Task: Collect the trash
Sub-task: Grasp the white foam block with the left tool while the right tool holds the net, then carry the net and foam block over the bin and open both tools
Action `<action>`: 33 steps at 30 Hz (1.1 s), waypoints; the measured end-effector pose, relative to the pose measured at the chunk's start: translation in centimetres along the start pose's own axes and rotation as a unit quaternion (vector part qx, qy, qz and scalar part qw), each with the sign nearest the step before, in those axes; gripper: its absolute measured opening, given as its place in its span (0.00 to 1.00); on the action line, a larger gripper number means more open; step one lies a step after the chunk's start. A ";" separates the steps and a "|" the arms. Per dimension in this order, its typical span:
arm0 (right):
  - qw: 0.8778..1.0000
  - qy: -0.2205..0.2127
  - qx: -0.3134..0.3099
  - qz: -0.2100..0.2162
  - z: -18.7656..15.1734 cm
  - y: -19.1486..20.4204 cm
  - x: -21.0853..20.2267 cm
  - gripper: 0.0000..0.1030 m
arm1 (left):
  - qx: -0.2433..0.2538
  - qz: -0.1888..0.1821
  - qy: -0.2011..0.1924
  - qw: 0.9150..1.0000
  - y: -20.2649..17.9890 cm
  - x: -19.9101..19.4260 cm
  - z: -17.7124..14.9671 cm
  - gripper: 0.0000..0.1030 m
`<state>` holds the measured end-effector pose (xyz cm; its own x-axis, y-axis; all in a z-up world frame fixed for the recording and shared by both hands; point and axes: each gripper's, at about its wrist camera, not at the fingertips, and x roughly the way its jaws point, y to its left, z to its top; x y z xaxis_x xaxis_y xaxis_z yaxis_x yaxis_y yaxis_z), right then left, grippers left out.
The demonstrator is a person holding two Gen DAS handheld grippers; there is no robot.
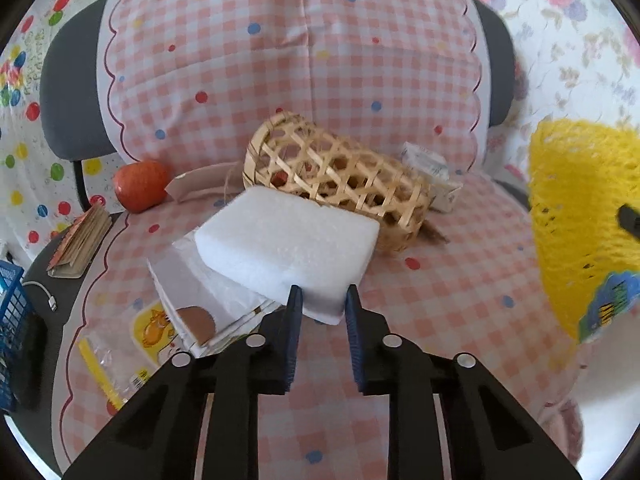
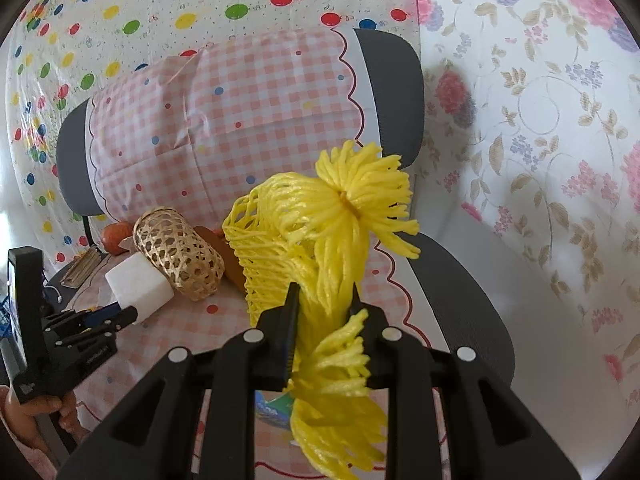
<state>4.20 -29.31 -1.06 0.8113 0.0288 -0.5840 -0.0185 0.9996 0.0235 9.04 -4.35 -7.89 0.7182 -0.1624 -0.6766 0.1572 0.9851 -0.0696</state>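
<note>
My left gripper (image 1: 321,294) is shut on the near corner of a white foam block (image 1: 286,246) and holds it tilted above a white paper wrapper (image 1: 192,292) on the checked chair seat. The block and left gripper (image 2: 132,314) also show in the right wrist view, at left (image 2: 138,280). My right gripper (image 2: 324,296) is shut on a yellow mesh net bag (image 2: 320,240) with tasselled ends, held above the seat. The net also shows at the right of the left wrist view (image 1: 580,216).
A woven bamboo basket (image 1: 340,176) lies on its side behind the block. A red apple (image 1: 140,186), a small carton (image 1: 432,172), a clear plastic wrapper (image 1: 108,364) and a notebook (image 1: 80,242) lie around. A blue crate (image 1: 12,320) stands at far left.
</note>
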 end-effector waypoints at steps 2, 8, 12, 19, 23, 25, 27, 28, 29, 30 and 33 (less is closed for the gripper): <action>1.000 -0.003 0.002 0.000 -0.1 -0.1 -0.7 0.21 | 0.002 -0.016 -0.013 1.000 0.2 -1.9 -0.2 0.20; 1.000 -0.014 0.004 -0.003 -1.4 -0.3 -3.1 0.21 | 0.006 -0.056 -0.057 0.997 0.6 -7.4 -1.3 0.20; 1.000 -0.017 0.002 -0.014 -2.5 -0.5 -4.9 0.21 | 0.025 -0.070 -0.078 0.994 -1.0 -9.2 -2.0 0.20; 0.998 -0.031 0.001 -0.060 -4.6 -2.0 -9.0 0.21 | 0.061 -0.129 -0.090 0.986 -5.9 -10.4 -3.6 0.20; 0.995 -0.029 -0.004 -0.092 -6.5 -3.0 -11.4 0.21 | 0.085 -0.176 -0.087 0.977 -9.3 -11.0 -5.3 0.20; 0.994 -0.025 0.003 -0.109 -7.9 -3.8 -12.7 0.21 | 0.100 -0.195 -0.079 0.973 -11.1 -11.1 -6.3 0.20; 0.992 -0.020 0.014 -0.125 -9.2 -4.8 -13.8 0.21 | 0.116 -0.216 -0.070 0.967 -12.9 -11.2 -7.4 0.20; 0.991 -0.017 0.020 -0.134 -9.9 -5.3 -14.4 0.21 | 0.121 -0.224 -0.067 0.965 -13.6 -11.3 -7.8 0.20; 0.989 -0.014 0.025 -0.143 -10.5 -5.8 -14.8 0.21 | 0.126 -0.232 -0.065 0.962 -14.2 -11.4 -8.2 0.20; 0.988 -0.010 0.034 -0.153 -11.4 -6.5 -15.4 0.21 | 0.134 -0.242 -0.062 0.959 -15.1 -11.5 -8.8 0.20; 0.983 0.003 0.056 -0.177 -13.7 -8.0 -16.7 0.22 | 0.148 -0.261 -0.051 0.953 -17.2 -11.5 -10.0 0.20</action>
<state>-17.21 -37.69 -2.64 0.7522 -0.3206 -0.5757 0.3294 0.9396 -0.0927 -8.69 -18.84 -6.24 0.5495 -0.6460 -0.5298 0.6844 0.7118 -0.1582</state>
